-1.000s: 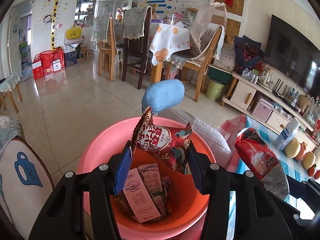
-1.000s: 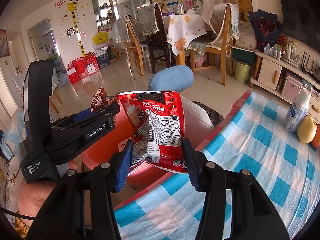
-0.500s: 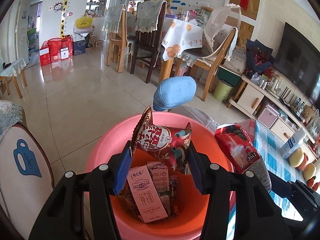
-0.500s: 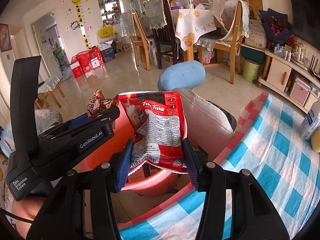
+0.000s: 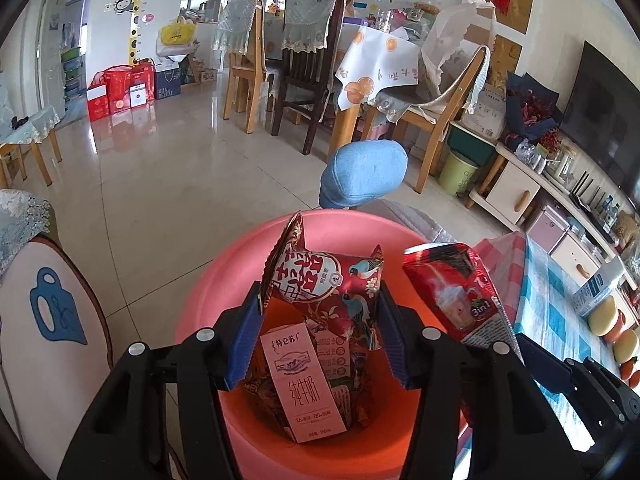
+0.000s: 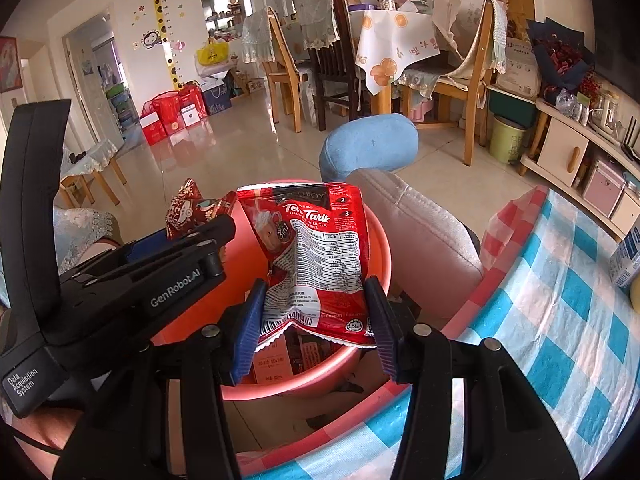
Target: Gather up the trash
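A pink bin (image 5: 224,280) stands below both grippers, with a milk carton (image 5: 304,376) and other wrappers inside. My left gripper (image 5: 318,304) hangs over the bin. Its jaws are opening, and a red snack wrapper with birds (image 5: 328,280) still spans from pad to pad. My right gripper (image 6: 316,304) is shut on a red milk tea packet (image 6: 316,248), held upright above the bin's near rim (image 6: 376,248). In the left wrist view that packet (image 5: 452,288) hangs just right of the bin. The snack wrapper (image 6: 188,208) shows at the left in the right wrist view.
A table with a blue and white checked cloth (image 6: 560,300) lies to the right, with a milk box (image 5: 596,292) and fruit (image 5: 604,316) on it. A grey cushion (image 6: 420,240) and a blue one (image 5: 364,176) sit behind the bin. A chair with a jug picture (image 5: 52,312) is at the left.
My right gripper has carried the tea packet left, from above the tablecloth's edge to above the bin. My left gripper has sunk slightly toward the bin with the snack wrapper.
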